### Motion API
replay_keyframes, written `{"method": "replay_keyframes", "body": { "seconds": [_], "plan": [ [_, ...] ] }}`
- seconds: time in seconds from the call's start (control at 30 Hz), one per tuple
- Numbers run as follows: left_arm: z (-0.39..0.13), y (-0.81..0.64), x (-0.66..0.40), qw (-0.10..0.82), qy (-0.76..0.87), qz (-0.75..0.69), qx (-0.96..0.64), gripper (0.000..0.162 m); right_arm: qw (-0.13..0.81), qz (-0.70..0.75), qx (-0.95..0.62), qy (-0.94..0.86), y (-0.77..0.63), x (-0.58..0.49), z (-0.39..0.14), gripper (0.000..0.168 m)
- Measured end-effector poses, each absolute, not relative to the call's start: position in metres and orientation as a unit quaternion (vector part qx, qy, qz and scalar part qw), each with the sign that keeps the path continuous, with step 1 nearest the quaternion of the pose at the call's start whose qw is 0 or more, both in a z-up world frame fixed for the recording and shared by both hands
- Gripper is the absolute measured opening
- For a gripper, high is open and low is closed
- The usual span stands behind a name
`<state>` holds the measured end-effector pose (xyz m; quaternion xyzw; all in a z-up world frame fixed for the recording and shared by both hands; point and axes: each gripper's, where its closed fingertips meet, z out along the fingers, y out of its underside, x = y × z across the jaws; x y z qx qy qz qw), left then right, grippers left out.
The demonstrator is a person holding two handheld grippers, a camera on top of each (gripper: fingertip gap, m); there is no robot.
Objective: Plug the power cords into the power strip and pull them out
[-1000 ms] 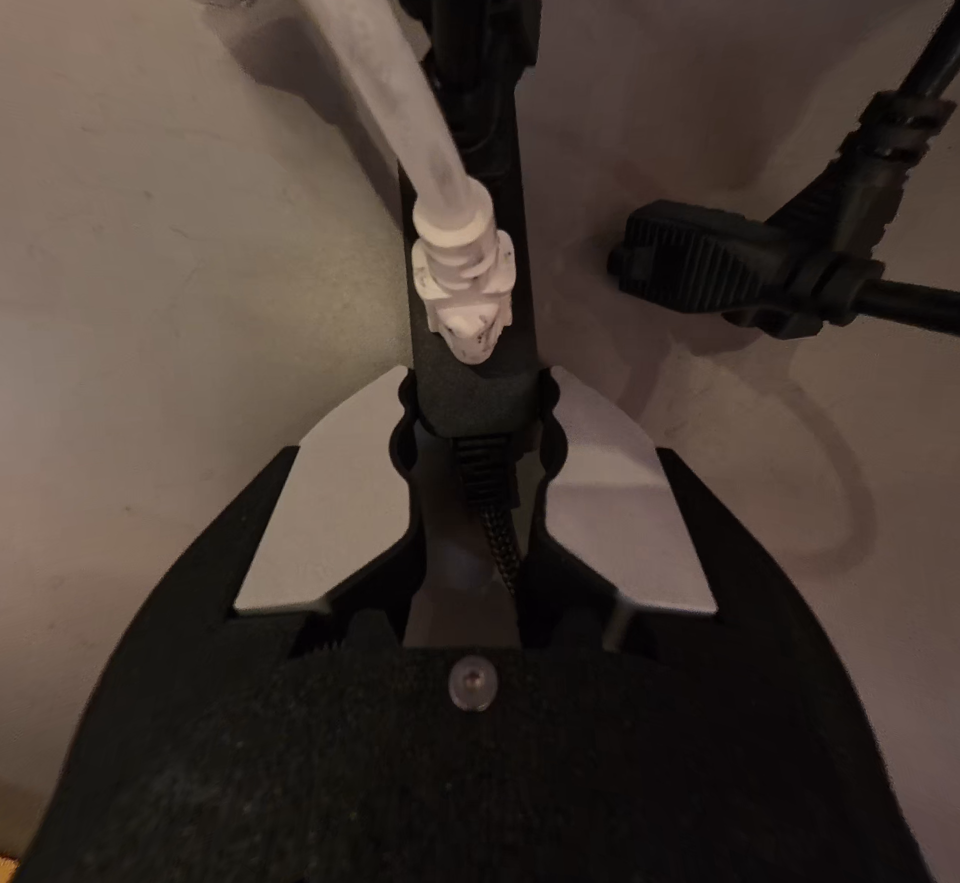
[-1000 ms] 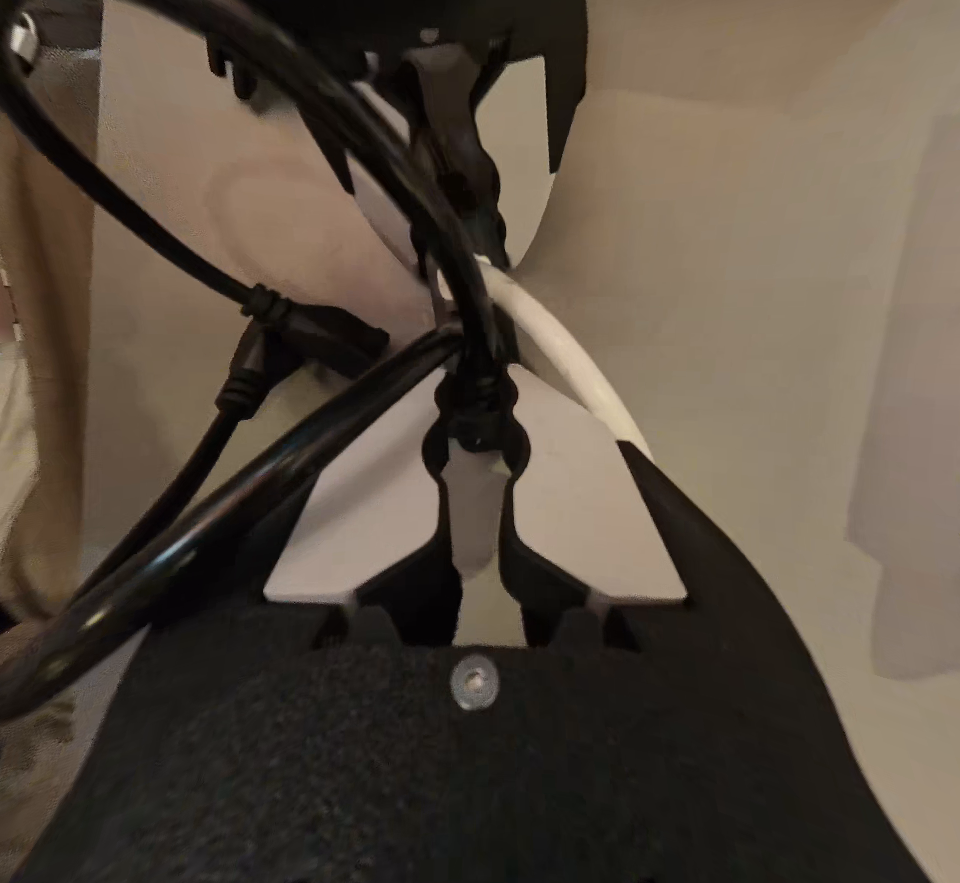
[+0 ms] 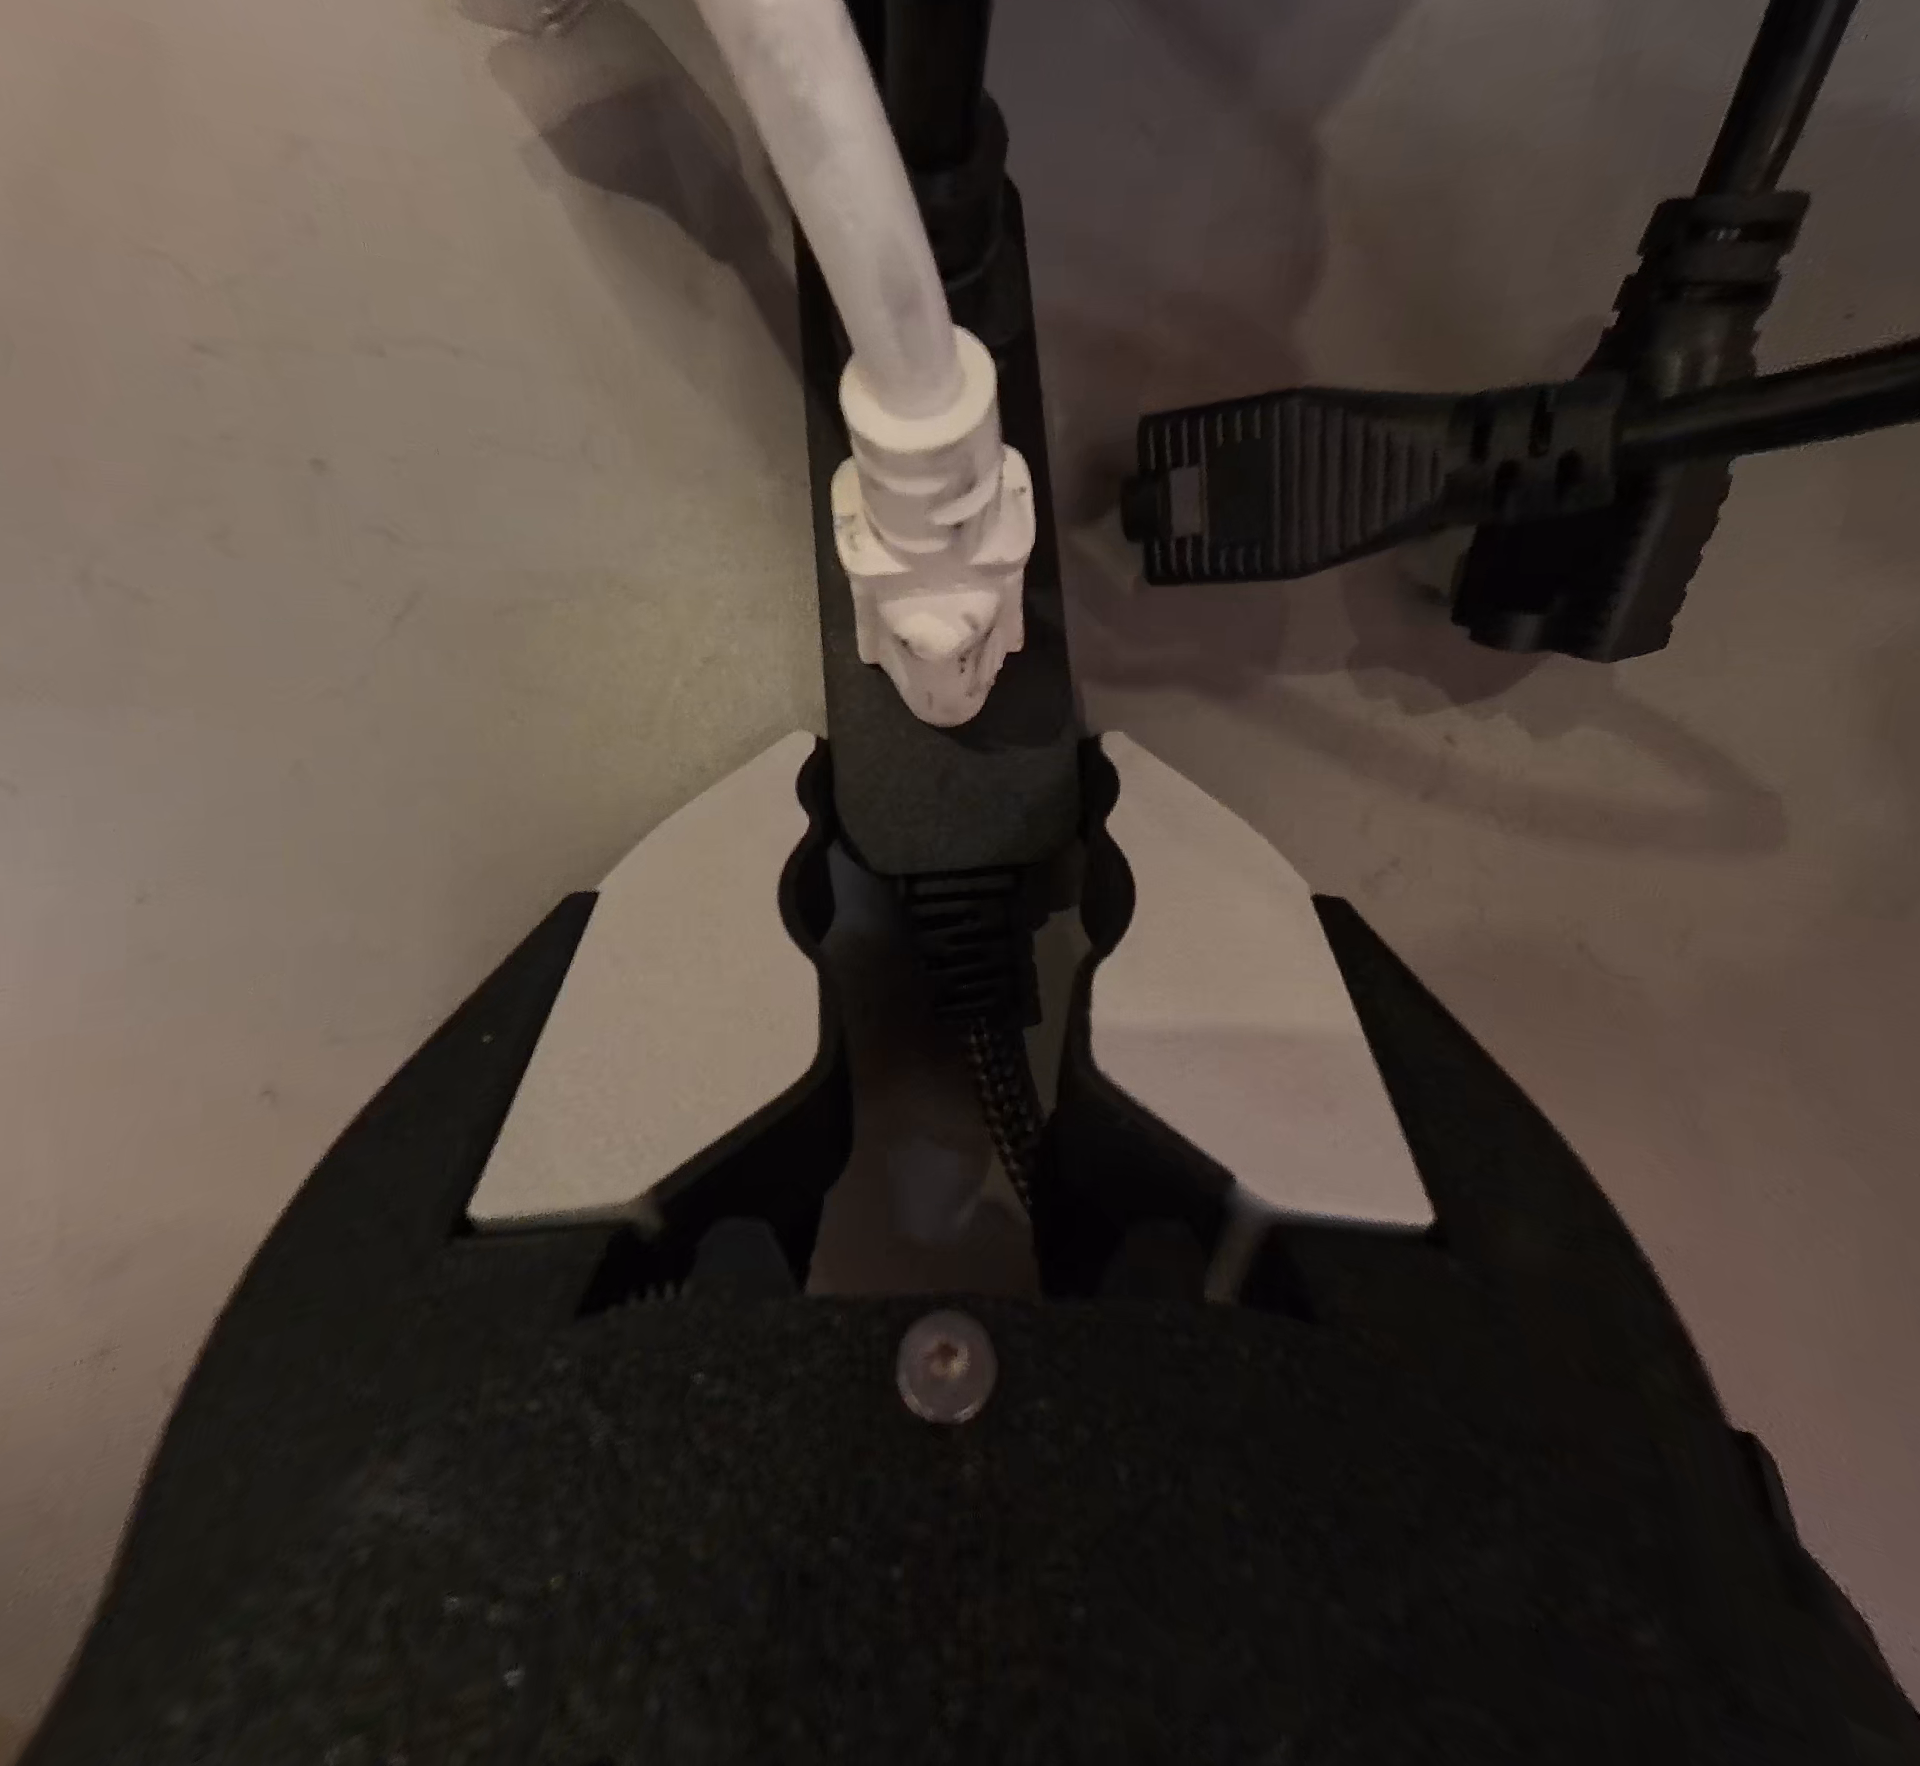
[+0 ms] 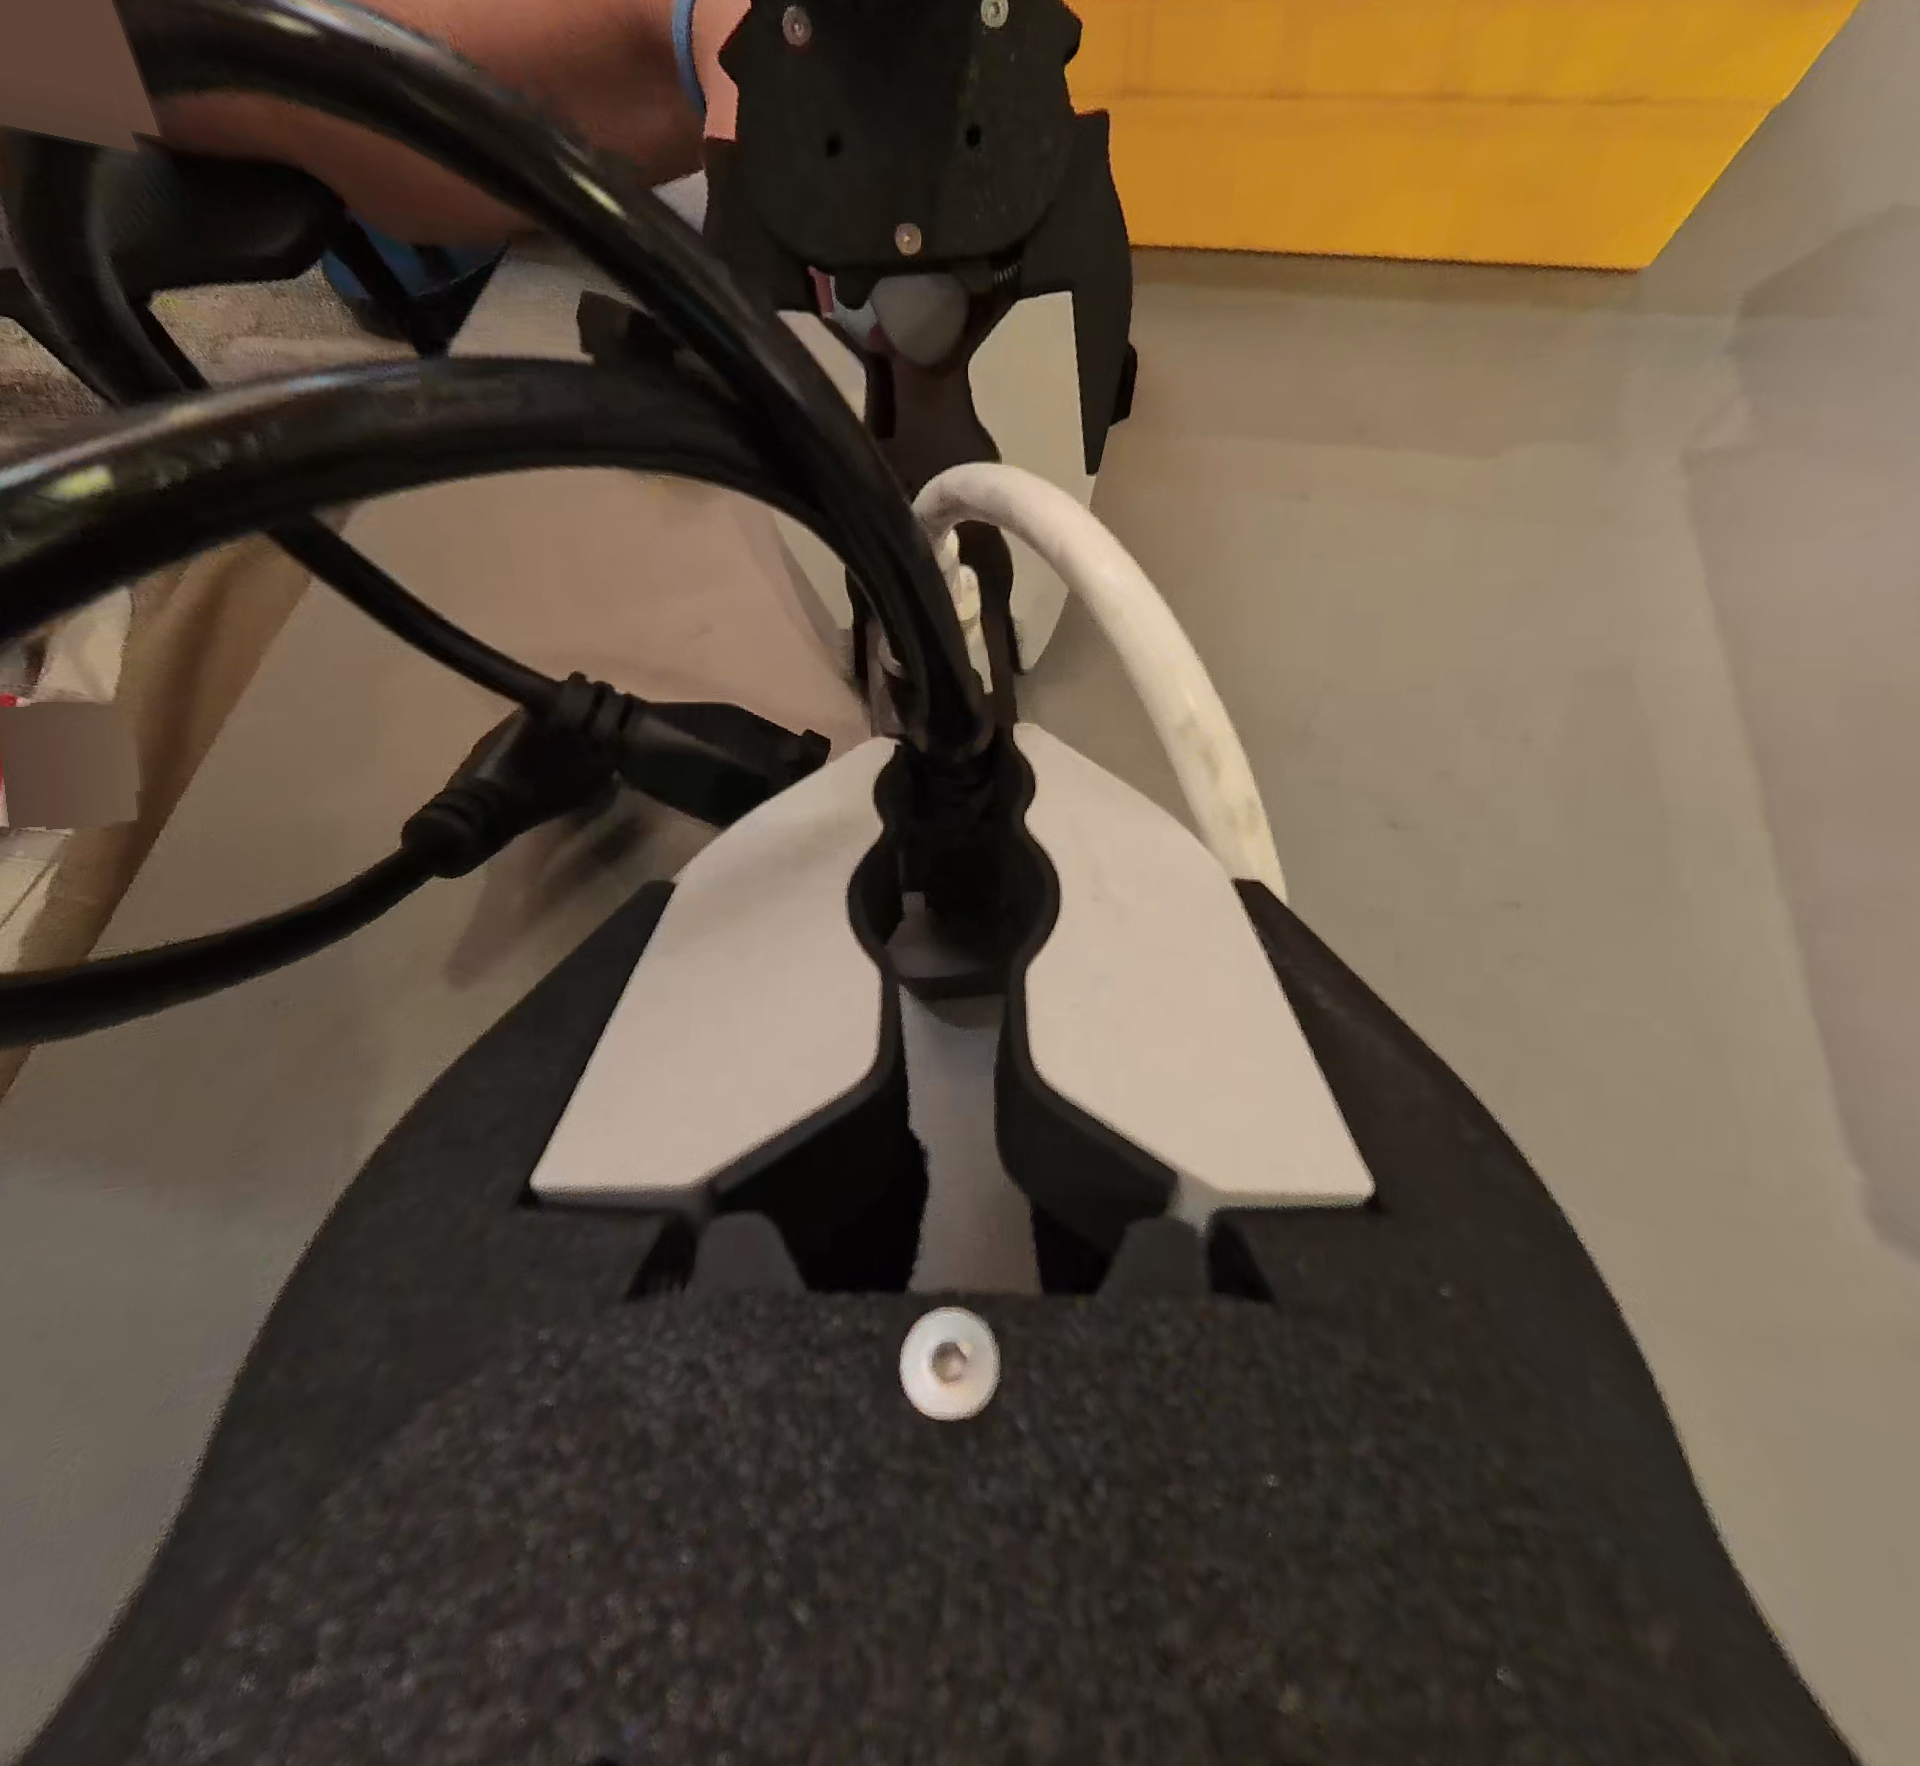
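Yellow bin [image 4: 1434,43] seen behind on grey table [image 4: 1507,677], black power strip [image 3: 935,781] clamped end-on by left claw [image 3: 951,812], white plug [image 3: 930,573] seated in it, black cord plug [image 4: 951,812] gripped by right claw [image 4: 954,781], two loose black plugs [image 3: 1299,490] lying beside strip.

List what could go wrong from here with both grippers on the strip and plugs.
1. The left gripper clamps only the power strip's end; a hard pull may twist it loose.
2. The white plug sits close by and could be jolted.
3. Black cords loop over the right gripper, which is shut on a black plug, and may snag.
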<state>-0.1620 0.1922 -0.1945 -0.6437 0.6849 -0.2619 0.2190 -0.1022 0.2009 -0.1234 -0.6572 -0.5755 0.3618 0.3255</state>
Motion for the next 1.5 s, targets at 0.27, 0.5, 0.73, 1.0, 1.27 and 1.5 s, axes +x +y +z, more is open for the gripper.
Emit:
{"method": "replay_keyframes", "body": {
  "seconds": [0.27, 0.5, 0.73, 1.0, 1.27, 1.5],
  "plan": [
    [-0.194, 0.192, -0.161, 0.216, 0.681, -0.259, -0.65, 0.045, 0.202, 0.22, -0.714, -0.634, 0.202, -0.093, -0.126, 0.016],
    [-0.194, 0.192, -0.161, 0.216, 0.68, -0.26, -0.651, 0.044, 0.146, 0.143, -0.726, -0.656, 0.203, -0.092, -0.127, 0.016],
    [-0.194, 0.192, -0.161, 0.217, 0.68, -0.259, -0.651, 0.044, 0.197, 0.11, -0.699, -0.679, 0.201, -0.093, -0.123, 0.024],
    [-0.194, 0.192, -0.16, 0.213, 0.682, -0.258, -0.65, 0.044, 0.146, 0.091, -0.679, -0.714, 0.2, -0.098, -0.119, 0.025],
    [-0.195, 0.191, -0.159, 0.216, 0.68, -0.261, -0.651, 0.044, 0.072, 0.053, -0.659, -0.746, 0.201, -0.095, -0.126, 0.015],
    [-0.195, 0.191, -0.157, 0.218, 0.677, -0.264, -0.651, 0.044, 0.051, 0.045, -0.659, -0.749, 0.199, -0.088, -0.131, 0.015]
  ]
}}
